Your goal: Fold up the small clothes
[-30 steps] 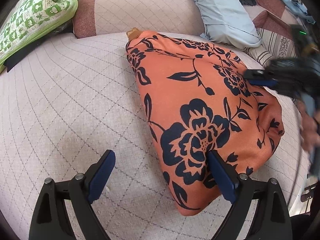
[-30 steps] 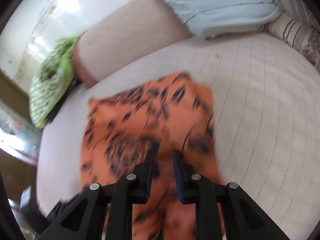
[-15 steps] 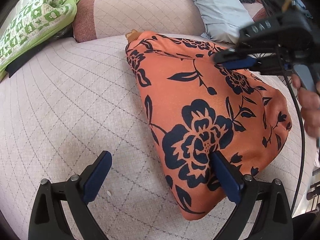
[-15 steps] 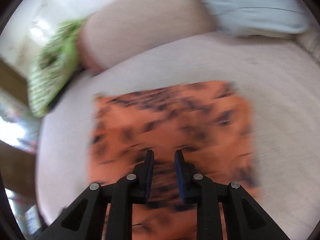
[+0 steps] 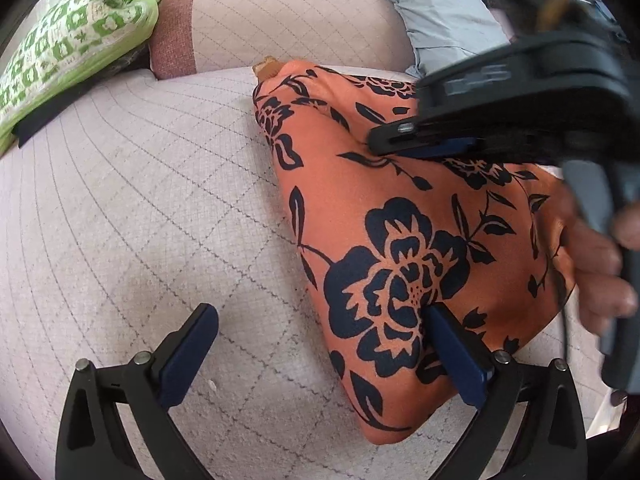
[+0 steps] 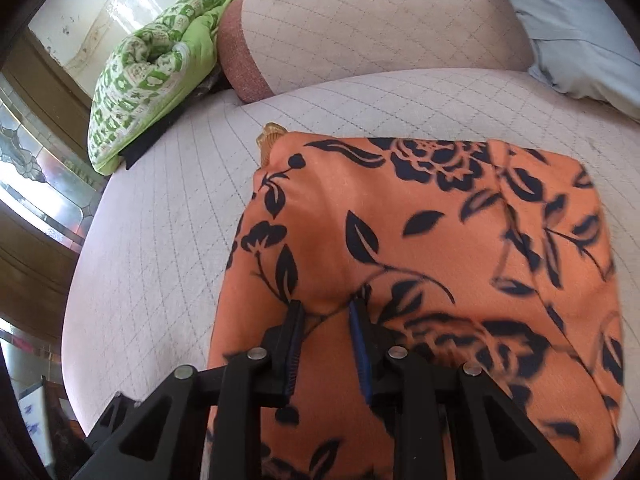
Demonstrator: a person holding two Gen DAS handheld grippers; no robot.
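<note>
The orange floral garment (image 5: pixel 384 240) lies on the quilted cushion (image 5: pixel 140 208), long axis toward upper left; the left gripper (image 5: pixel 320 352) is wide open and empty, its right finger touching the near edge, while the right gripper (image 6: pixel 326 312), nearly closed, pinches a cloth ridge at lower centre.

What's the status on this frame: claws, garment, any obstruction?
Left claw open, one finger on the orange floral garment. Right claw pinching a garment fold. Green blanket and grey pillow lie apart.

A quilted pale bed (image 5: pixel 132 216) carries an orange floral garment (image 5: pixel 380 216) lying folded on it. At its head lie a pink bolster (image 6: pixel 360 28), a green patterned quilt (image 6: pixel 148 80) and a grey-blue pillow (image 6: pixel 580 36).
</note>
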